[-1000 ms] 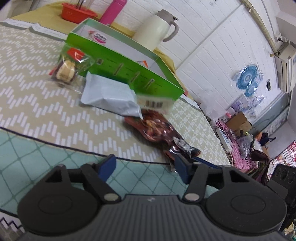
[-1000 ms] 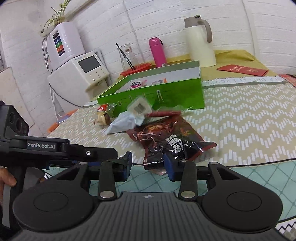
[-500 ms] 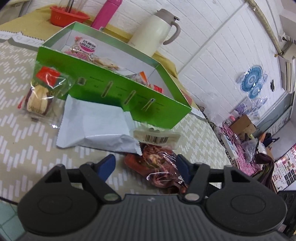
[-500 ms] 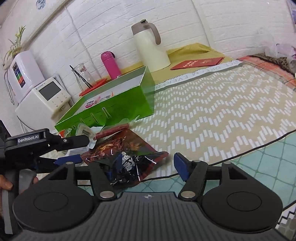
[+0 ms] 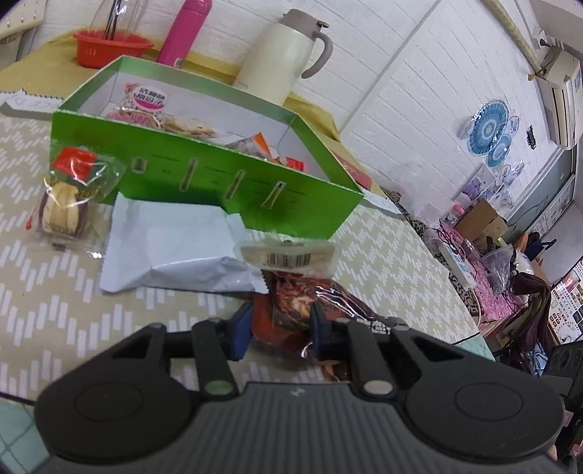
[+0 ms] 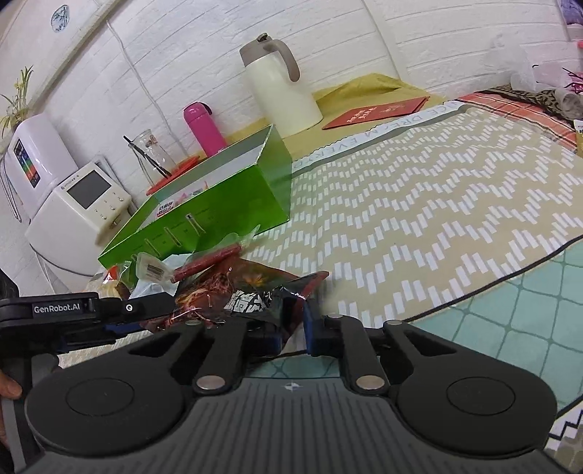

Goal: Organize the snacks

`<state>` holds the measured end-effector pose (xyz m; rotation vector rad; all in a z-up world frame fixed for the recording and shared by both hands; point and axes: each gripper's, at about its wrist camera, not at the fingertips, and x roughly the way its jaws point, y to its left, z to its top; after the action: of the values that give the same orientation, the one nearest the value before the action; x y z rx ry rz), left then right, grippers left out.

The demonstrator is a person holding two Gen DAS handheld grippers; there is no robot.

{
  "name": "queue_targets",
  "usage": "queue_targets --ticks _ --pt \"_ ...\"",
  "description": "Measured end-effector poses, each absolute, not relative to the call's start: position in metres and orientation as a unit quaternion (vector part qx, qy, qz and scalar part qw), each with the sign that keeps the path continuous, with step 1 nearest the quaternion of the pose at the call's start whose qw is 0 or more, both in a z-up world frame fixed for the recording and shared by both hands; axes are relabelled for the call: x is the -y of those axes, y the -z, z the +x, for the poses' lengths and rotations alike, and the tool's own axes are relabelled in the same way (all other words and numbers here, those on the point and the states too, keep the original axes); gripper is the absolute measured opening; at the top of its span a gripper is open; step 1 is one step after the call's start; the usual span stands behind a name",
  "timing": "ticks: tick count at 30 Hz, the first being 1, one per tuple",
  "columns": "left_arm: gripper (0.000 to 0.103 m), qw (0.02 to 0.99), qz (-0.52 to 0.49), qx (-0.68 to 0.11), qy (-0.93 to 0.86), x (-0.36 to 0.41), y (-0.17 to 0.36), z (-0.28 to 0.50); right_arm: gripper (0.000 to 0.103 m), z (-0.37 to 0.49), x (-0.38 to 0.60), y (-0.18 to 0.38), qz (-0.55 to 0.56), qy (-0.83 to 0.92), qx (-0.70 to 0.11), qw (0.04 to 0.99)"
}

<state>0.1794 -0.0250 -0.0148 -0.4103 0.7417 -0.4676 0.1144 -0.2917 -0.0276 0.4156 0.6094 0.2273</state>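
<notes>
Two grippers meet on one crinkly dark-red foil snack bag (image 5: 291,310) lying before the open green cardboard box (image 5: 204,182). Left gripper (image 5: 278,328): jaws narrowed around its box-side end. Right gripper (image 6: 291,328): jaws pinching its near black end, bag running leftward.

White brick wall (image 6: 455,32) behind a zigzag-patterned tablecloth (image 6: 455,204).
</notes>
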Motion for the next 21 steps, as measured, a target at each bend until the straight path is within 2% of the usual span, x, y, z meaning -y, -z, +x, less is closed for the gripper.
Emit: queue_targets --ticks 11,21 --pt "0.014 0.904 -0.205 -0.279 0.25 0.012 -0.043 0.141 0.022 0.084 0.286 -0.029 0.168 -0.132 -0.211 0.954" --pt "0.013 0.921 -0.215 -0.226 0.234 -0.007 -0.085 0.184 0.022 0.136 0.271 -0.065 0.154 -0.164 -0.163 0.961"
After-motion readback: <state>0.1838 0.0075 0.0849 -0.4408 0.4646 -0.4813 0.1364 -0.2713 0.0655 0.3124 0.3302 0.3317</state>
